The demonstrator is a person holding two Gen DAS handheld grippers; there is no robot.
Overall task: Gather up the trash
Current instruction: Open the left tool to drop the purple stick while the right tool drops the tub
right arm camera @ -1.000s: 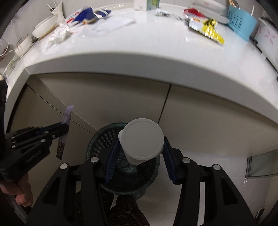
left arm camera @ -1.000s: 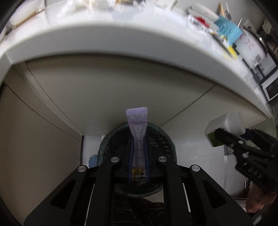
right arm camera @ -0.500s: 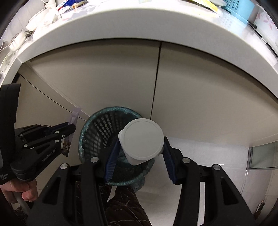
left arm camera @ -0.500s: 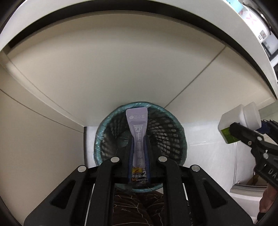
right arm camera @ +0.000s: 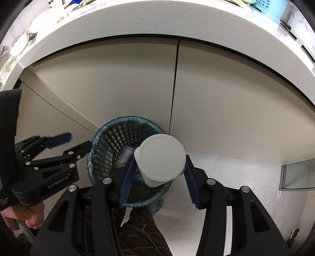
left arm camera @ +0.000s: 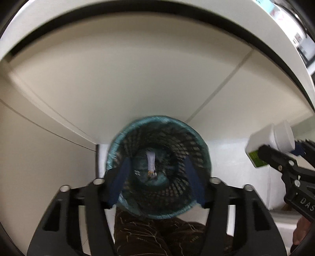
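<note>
Above the mesh bin [left arm camera: 157, 167], the left gripper [left arm camera: 157, 177] has just been opening with nothing between its fingers, the sachet [left arm camera: 151, 163] lying inside the bin, while the right gripper [right arm camera: 159, 177] clamps a white bottle [right arm camera: 160, 159].

One bin, one sachet, one bottle, two grippers.

A single mesh wastebasket [left arm camera: 157, 167] with a teal liner stands on the floor by the cupboard fronts; inside it lies one pale purple sachet [left arm camera: 151, 165]. One white plastic bottle [right arm camera: 160, 159] with a white screw cap and a green label is in view. There are two grippers: the left gripper [left arm camera: 155, 177] and the right gripper [right arm camera: 159, 177], each with two blue pads. Two cupboard doors [right arm camera: 226, 102] meet at one vertical seam behind the wastebasket. One table [right arm camera: 157, 21] edge runs above them, and on it sits one light-blue perforated basket [right arm camera: 269, 7]; the other items up there are too blurred to count.
</note>
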